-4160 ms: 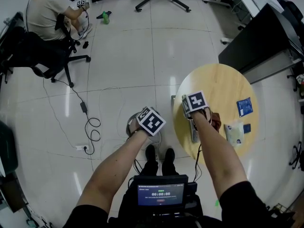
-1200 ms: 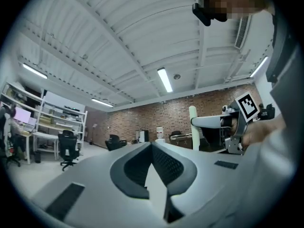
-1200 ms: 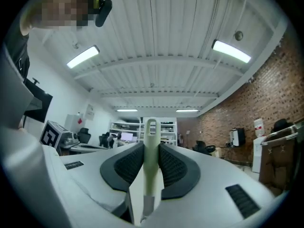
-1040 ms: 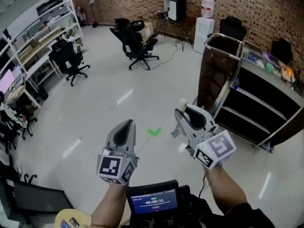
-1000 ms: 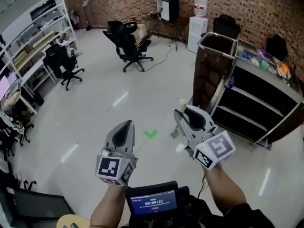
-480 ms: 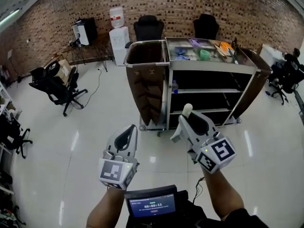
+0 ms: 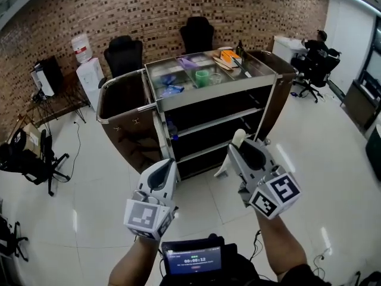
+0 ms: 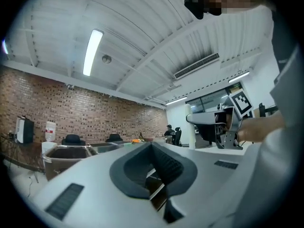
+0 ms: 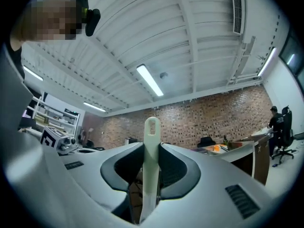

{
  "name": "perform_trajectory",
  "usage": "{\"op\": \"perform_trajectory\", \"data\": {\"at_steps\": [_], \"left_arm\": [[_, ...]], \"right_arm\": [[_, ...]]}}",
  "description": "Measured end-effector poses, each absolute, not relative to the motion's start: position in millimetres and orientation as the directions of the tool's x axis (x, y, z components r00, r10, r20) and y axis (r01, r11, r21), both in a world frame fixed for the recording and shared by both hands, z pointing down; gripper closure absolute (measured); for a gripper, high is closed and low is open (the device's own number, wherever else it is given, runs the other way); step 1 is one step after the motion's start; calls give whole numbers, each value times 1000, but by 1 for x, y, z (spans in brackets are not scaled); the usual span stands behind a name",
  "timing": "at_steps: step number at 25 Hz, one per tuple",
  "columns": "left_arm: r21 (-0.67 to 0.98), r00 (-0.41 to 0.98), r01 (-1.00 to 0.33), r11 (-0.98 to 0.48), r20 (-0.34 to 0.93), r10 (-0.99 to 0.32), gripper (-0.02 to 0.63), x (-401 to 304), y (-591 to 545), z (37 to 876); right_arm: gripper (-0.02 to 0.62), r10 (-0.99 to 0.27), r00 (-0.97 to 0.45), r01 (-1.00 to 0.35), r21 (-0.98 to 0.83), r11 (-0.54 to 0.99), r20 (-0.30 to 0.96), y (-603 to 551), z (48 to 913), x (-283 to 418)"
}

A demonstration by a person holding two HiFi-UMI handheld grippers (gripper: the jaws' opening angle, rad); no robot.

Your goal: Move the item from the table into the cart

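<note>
Right gripper view: right gripper [image 9: 152,151] clamps a cream plastic handle [image 9: 152,126], upright between its jaws; left gripper [image 8: 153,147] is closed and empty.

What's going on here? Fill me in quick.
A person stands facing the cart, a gripper in each hand. The right gripper is shut on a pale plastic utensil, whose holed end sticks up past the jaws. The left gripper is shut and empty. The utensil is not in the cart yet.
</note>
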State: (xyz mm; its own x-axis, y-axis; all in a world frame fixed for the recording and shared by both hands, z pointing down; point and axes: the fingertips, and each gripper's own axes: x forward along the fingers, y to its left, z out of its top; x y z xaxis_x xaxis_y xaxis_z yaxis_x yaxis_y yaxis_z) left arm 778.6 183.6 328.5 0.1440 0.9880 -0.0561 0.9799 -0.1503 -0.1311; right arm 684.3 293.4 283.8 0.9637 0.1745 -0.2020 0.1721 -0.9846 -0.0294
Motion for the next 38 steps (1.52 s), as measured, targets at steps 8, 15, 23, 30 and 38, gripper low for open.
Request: {"op": "perform_trajectory", "data": {"at_steps": [8, 15, 23, 30, 38], "left_arm": [[-124, 14, 992, -27, -104, 994, 606, 804, 413, 304], [-159, -86, 985, 71, -91, 992, 606, 846, 605, 297], [-185, -176, 971, 154, -111, 978, 606, 934, 782, 275], [-170, -118, 981, 94, -134, 984, 606, 1007, 914, 252], [-154, 113, 978, -140, -172, 979, 606, 1062, 1057, 261]], "right_arm": [[525, 229, 954, 235, 7, -972, -193, 504, 269, 709], [525, 274, 940, 289, 45, -956, -202, 685, 256, 758], [525, 334, 916, 354, 58, -933, -220, 855, 225, 840], [525, 313, 922, 332, 52, -942, -228, 998, 204, 903], [525, 153, 966, 169, 60, -984, -206, 1156, 213, 966]]}}
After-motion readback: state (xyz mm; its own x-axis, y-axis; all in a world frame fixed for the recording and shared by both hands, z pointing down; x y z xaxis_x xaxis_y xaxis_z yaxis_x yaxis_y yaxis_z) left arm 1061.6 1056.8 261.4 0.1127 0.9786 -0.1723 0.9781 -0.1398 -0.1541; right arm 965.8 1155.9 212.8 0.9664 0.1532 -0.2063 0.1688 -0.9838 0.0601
